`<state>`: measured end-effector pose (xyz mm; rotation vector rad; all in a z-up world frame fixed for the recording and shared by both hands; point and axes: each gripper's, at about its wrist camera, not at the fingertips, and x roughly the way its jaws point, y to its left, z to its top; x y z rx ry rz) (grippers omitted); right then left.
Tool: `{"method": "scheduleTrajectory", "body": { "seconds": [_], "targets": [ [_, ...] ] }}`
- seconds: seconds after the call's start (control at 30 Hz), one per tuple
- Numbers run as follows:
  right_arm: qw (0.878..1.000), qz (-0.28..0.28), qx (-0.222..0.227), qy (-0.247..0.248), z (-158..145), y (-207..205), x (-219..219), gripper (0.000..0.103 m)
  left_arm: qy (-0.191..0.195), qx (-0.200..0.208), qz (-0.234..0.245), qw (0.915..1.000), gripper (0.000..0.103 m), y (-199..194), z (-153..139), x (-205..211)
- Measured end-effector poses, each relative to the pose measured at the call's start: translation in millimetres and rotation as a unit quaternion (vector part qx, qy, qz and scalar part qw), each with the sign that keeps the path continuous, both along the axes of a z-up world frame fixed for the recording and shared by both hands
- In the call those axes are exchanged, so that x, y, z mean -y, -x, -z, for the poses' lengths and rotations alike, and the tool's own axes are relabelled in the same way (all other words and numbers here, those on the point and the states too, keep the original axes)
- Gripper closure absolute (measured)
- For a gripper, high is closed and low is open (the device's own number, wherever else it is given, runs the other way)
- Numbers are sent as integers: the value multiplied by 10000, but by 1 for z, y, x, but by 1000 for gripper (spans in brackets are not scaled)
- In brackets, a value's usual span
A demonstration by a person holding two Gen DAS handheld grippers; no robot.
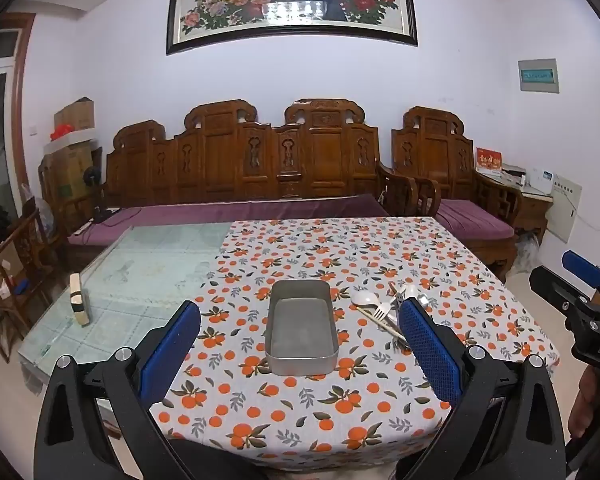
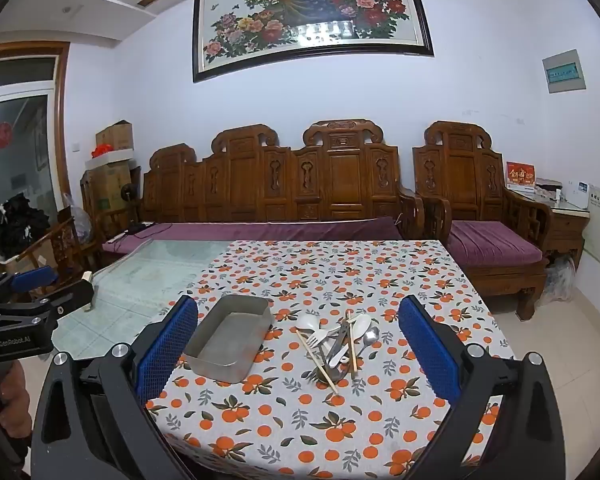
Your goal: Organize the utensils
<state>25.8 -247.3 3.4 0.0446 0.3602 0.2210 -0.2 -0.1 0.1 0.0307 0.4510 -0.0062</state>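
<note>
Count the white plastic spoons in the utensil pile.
2 visible. One white spoon lies at the pile's left end, nearest the metal tray. The other lies at the pile's far right, bowl upward. More may be hidden under the crossed forks and chopsticks.

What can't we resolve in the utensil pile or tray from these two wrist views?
- Utensil pile, right wrist view: pieces overlap, so no exact count.
- Same pile, left wrist view: partly hidden behind the left gripper's pad.
- Metal tray, both views: near inner wall hidden by its own rim.
</note>
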Motion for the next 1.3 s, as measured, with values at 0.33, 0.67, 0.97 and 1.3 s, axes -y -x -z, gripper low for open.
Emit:
{"method": "scheduleTrajectory", "body": {
  "seconds": [0.33,0.67,0.97,1.3],
  "targets": [
    [10000,-10,-17,-1,1,-1,0,3,19,24,5,10000,7,0,0,0],
    [10000,-10,-13,-12,1,-1,1,3,27,18,8,10000,7,0,-4,2],
    [10000,-12,-32,-11,2,-1,1,3,33,-25,16,10000,7,-6,-2,4],
    [10000,-12,-37,-9,2,-1,0,3,39,-13,19,10000,7,-5,-1,4]
  ]
}}
